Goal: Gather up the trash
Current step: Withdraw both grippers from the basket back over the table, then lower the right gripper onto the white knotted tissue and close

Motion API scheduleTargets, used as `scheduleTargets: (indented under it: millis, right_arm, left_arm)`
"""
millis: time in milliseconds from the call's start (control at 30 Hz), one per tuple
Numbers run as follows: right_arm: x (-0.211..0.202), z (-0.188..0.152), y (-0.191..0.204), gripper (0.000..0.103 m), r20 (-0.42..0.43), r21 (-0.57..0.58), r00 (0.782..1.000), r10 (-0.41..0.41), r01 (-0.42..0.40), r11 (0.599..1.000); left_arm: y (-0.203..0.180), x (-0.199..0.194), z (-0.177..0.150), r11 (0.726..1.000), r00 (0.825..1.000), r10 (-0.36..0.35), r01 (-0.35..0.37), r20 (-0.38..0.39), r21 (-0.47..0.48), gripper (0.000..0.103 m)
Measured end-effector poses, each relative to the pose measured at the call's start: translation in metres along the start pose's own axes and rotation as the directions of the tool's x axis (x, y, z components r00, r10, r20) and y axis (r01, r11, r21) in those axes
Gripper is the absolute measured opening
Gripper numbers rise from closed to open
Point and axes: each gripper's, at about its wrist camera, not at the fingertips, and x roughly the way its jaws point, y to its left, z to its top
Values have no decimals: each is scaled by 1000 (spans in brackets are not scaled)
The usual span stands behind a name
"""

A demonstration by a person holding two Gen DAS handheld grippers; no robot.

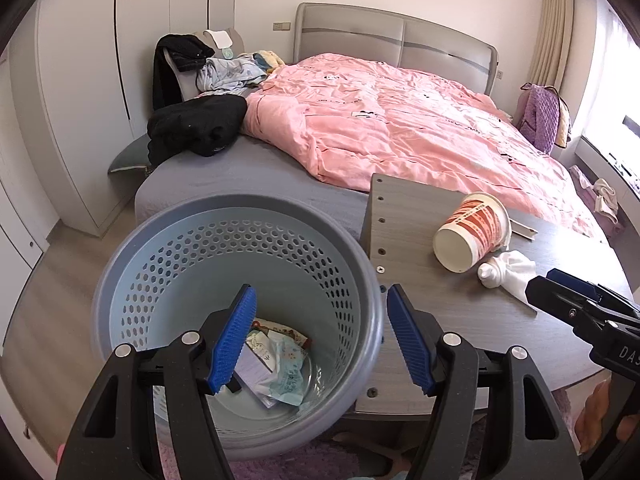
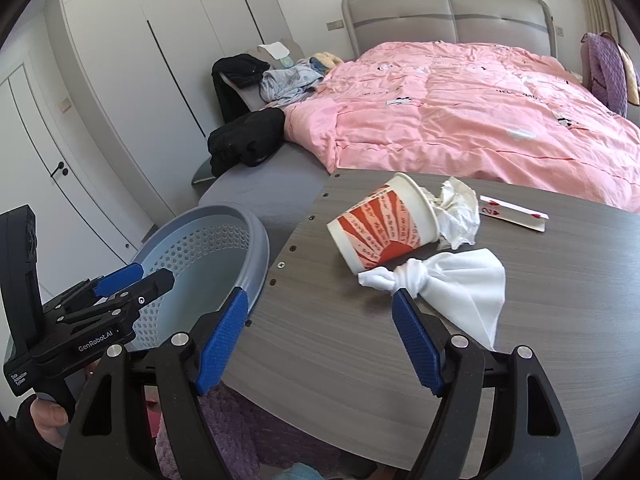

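Observation:
A blue perforated waste basket (image 1: 120,280) stands beside the grey table (image 1: 460,320), with wrappers and a small box (image 1: 276,364) at its bottom. My left gripper (image 1: 320,340) is open and empty above the basket's right rim. On the table an orange-and-white paper cup (image 2: 380,228) lies on its side, crumpled tissue (image 2: 456,208) at its mouth. A knotted white tissue (image 2: 448,284) lies in front of it. My right gripper (image 2: 320,344) is open and empty, just short of the knotted tissue. The cup (image 1: 472,232) and the tissue (image 1: 508,272) also show in the left wrist view.
A playing card (image 2: 512,212) lies behind the cup. A bed with a pink quilt (image 1: 400,120) and black clothes (image 1: 196,128) stands beyond the table. White wardrobes (image 2: 140,60) line the left wall. The basket (image 2: 208,248) shows left of the table edge.

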Motion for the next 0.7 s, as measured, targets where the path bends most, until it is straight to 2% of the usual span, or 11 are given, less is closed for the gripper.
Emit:
scheduleTargets:
  millis: [367,700]
  right_arm:
    - [-27,-14,-46,73,30,68,998,-48,46,997]
    - [-40,-21,-81,74,52,118,996,-73,66,991]
  left_arm:
    - [-50,3,0,997,999,-48,48,-17,58,65]
    - [-85,5,-4,992,998,-57,61,-31,110,67]
